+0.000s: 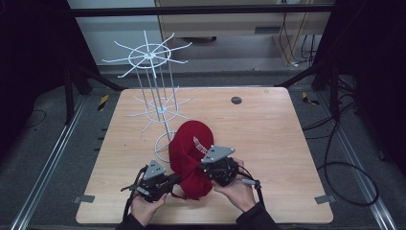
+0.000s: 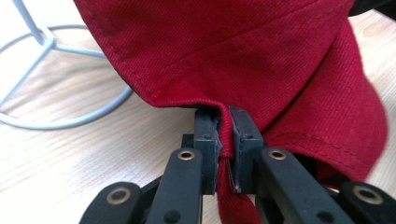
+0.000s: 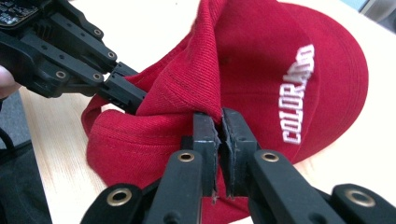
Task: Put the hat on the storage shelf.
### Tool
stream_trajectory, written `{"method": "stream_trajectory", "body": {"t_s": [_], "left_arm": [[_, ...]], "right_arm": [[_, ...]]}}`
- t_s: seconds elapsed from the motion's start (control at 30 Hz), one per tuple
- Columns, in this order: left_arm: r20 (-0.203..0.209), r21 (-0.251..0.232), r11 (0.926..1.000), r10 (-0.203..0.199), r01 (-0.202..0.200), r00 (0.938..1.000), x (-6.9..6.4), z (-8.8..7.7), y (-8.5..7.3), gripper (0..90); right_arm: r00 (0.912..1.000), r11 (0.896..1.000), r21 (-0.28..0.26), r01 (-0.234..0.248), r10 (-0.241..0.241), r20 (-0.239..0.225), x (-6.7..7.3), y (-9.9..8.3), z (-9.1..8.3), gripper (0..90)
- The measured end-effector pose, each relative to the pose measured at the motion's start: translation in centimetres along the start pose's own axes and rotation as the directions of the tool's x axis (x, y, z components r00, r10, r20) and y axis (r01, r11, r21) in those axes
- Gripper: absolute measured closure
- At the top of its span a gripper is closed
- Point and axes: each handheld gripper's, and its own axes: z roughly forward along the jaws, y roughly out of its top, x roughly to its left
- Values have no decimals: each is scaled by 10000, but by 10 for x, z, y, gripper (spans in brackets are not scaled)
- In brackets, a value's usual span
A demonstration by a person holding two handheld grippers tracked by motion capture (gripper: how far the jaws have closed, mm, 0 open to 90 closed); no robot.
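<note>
red cap (image 1: 191, 148) sits low over the near middle of the wooden counter (image 1: 268, 139), just in front of the ring base of a white wire rack (image 1: 155, 96). whether its underside touches the wood cannot be told from the high view.

cap: deep red twill, visible diagonal weave, matching red topstitching in rows along the edges. white block lettering "colorado" (image 3: 296, 95) runs across the front panel. crown is crumpled and folded in on itself, not rounded; the brim side lies toward the far end in the right gripper view. a dark lining edge shows under the hem in the left gripper view.

left gripper (image 1: 155, 179): jaws together, clamped on a pinched fold of the cap's (image 2: 261, 60) hem; cloth is squeezed thin between the pads and bunches above them. the rack's wire base ring (image 2: 60, 116) lies on the wood just beside.

right gripper (image 1: 218, 165): jaws together, clamped on a raised ridge of the cap's (image 3: 261, 60) fabric near the rear edge, cloth standing up in a sharp crease above the pads. the left gripper (image 3: 128, 95) shows farther off in that view, biting the same rim to one side.

both hands hold the grippers close together, cap slung between them.
</note>
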Motion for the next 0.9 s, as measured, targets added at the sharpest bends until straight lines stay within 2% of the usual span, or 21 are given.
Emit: {"method": "stream_trajectory", "body": {"t_s": [0.13,0.37,0.5,0.53,0.57,0.6,0.63,0.67,0.73,0.83,0.87,0.9], "left_arm": [[10,335,9990,297,-297,9996,-6,13,-1,825],[-143,790,9948,652,-639,9978,-10,22,-6,812],[-406,1101,9908,838,-789,9957,-10,24,-9,805],[-408,1155,9900,865,-813,9954,-9,24,-9,803],[-454,1183,9898,859,-800,9953,-9,25,-10,803],[-438,1229,9890,885,-825,9951,-8,25,-10,797],[-429,1230,9892,859,-801,9954,-9,25,-10,797],[-455,1208,9892,893,-832,9950,-8,24,-10,783],[-457,1164,9901,843,-785,9954,-8,20,-10,717],[-561,920,9929,806,-753,9952,-6,9,-11,619],[-660,578,9961,705,-667,9953,-4,-1,-10,569],[-660,578,9961,705,-667,9953,-4,-1,-10,556]], "right_arm": [[9997,9994,281,-191,187,152,-4,-9,2,856],[9980,9977,410,-542,528,341,-10,-20,9,833],[9971,9971,-93,-758,759,61,-12,-24,11,798],[9961,9953,-420,-870,865,-146,-14,-24,7,769],[9961,9953,-420,-870,865,-146,-14,-24,7,769],[9942,9909,-818,-1067,1051,-238,-18,-26,1,749],[9942,9909,-818,-1067,1051,-238,-18,-26,1,749],[9931,9889,-920,-1169,1156,-186,-20,-27,-3,733],[9910,9858,-1103,-1269,1307,280,-28,-33,-8,683],[9830,9815,-1077,-1580,1667,766,-37,-44,-10,623],[9777,9805,-906,-1744,1833,1021,-45,-55,-7,584],[9777,9805,-906,-1744,1833,1021,-45,-55,-7,584]]}}
